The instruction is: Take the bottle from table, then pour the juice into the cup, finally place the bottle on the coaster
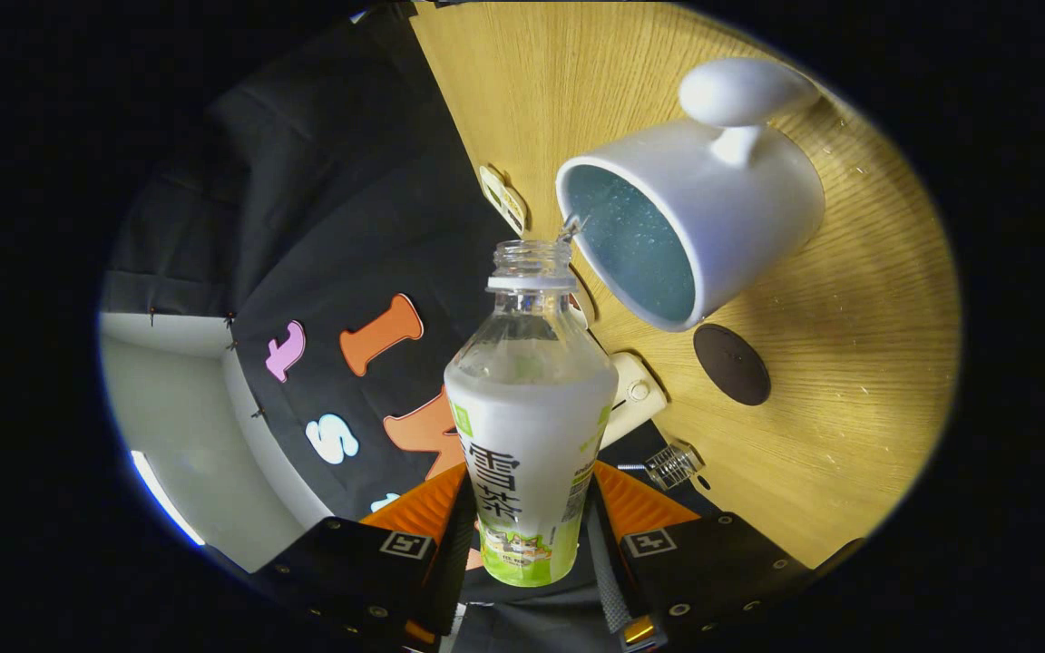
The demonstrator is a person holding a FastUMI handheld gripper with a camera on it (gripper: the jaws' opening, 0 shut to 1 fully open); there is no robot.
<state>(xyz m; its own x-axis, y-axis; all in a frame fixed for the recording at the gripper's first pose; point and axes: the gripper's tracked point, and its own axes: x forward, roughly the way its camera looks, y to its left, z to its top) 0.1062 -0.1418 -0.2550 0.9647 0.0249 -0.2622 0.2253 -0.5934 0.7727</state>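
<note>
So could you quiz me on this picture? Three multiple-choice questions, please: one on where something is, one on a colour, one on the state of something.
1. Where is the bottle?
A. between the fingers
B. lying on the table
C. standing on the coaster

2. What colour is the inside of the cup?
A. red
B. blue
C. yellow

3. How is the bottle's mouth?
A. capped
B. taped over
C. open, at the cup's rim

Answers:
1. A: the gripper clamps the bottle's labelled body from both sides.
2. B: the white cup's inner wall shows blue.
3. C: the bare threaded neck has no cap and a little liquid leaves it at the rim.
</note>
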